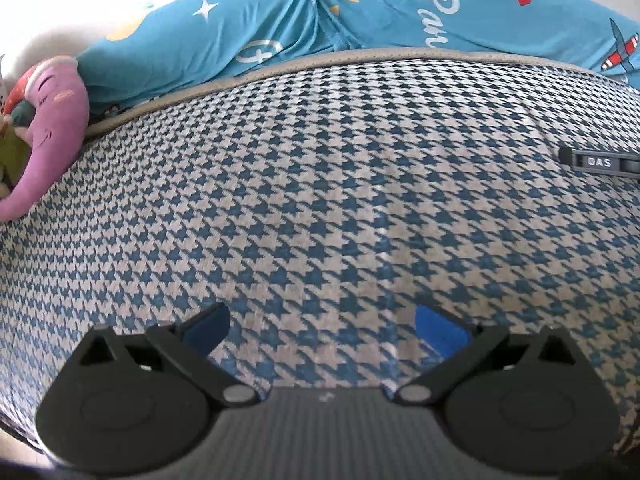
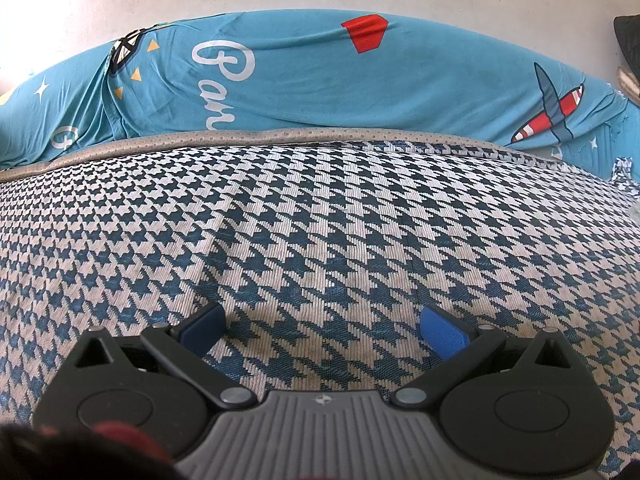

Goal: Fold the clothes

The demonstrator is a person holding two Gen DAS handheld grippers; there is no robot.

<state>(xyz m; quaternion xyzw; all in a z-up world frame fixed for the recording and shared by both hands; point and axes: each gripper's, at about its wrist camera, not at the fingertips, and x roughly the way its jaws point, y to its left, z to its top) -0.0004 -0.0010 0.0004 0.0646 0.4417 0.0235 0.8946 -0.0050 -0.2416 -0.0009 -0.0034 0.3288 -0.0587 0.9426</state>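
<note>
both grippers' fingers spread wide, empty, above the houndstooth cloth, left, right

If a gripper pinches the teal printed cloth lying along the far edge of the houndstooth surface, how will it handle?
The teal printed cloth would probably hang limp: it already sags into soft creases near its seam. It looks thin, so likely light, and a pinch may gather extra layers. Pushed, it would likely bunch up over the grey piped edge rather than slide whole. Both the left gripper and right gripper are open, holding nothing.
</note>
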